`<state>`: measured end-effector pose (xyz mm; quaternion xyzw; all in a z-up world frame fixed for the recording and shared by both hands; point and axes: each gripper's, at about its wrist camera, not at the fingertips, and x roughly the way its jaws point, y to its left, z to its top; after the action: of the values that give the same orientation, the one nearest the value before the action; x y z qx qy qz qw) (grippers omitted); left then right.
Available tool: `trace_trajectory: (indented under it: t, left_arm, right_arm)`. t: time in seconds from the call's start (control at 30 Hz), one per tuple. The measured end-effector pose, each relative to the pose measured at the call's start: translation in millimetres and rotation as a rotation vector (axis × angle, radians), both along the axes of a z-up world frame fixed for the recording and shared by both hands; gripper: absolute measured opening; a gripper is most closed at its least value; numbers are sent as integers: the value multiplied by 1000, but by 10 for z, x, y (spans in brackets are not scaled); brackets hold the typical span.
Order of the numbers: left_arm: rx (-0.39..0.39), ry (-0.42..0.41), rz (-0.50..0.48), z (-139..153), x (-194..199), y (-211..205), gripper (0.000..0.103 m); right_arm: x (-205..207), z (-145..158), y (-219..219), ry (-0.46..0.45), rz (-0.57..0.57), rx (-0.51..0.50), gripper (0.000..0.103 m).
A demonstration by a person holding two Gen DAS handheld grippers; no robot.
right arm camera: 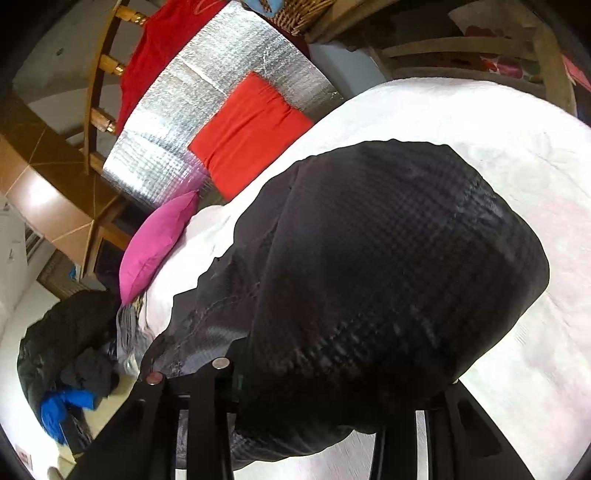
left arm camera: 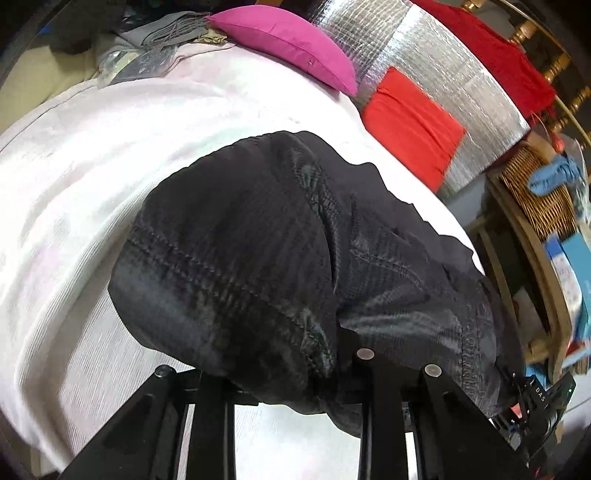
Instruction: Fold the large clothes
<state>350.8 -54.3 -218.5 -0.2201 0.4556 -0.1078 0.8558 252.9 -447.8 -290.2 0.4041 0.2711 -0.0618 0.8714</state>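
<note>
A black garment (left arm camera: 280, 251) of shiny ripstop cloth with stitched seams is bunched over both grippers and fills the middle of each wrist view; it hangs above and partly rests on a white sheet (left arm camera: 92, 192) that covers the bed. In the left wrist view the cloth drapes across the left gripper (left arm camera: 295, 373), hiding the fingertips; only the black finger frames and two round metal studs show at the near edge, so I cannot tell how the jaws stand, though the cloth gathers right where they would meet. In the right wrist view the garment (right arm camera: 388, 266) likewise drapes over the right gripper (right arm camera: 314, 391), its tips hidden under the folds, and the state of those jaws cannot be told either. Part of the right gripper shows at the near right edge of the left view, under the hem of the garment. At the far end of the bed lies a pink cushion (left arm camera: 284, 44), touching the sheet. Beyond it stands a silver foil panel (left arm camera: 436, 85) with an orange-red cloth (left arm camera: 410, 129) against it and a darker red cloth (left arm camera: 491, 48) draped over a wooden chair (left arm camera: 532, 33). To the right sits a wicker basket (left arm camera: 535, 192) with something blue (left arm camera: 554, 175) on it. In the right view a pile of dark clothes (right arm camera: 70, 343) with a blue piece (right arm camera: 62, 410) lies at the near left.
</note>
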Motion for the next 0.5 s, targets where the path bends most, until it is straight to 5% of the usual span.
trace_trajectory:
  t: [0.13, 0.27, 0.3, 0.4, 0.5]
  left_arm:
    - [67, -2, -4, -62, -217, -11, 32]
    - [71, 57, -24, -109, -141, 34, 51]
    - [66, 81, -26, -101, -138, 64, 61]
    - [86, 142, -1, -66, -303, 254, 80]
    - [135, 164, -42, 20, -590, 425, 81]
  right_arm:
    - [-342, -186, 95, 33, 28, 10, 40]
    - [-399, -359, 54, 69, 74, 98, 51]
    - [-419, -365, 26, 84, 78, 128, 62]
    - [-540, -329, -23, 144, 109, 158, 66]
    - [-726, -213, -26, 209, 185, 125, 67]
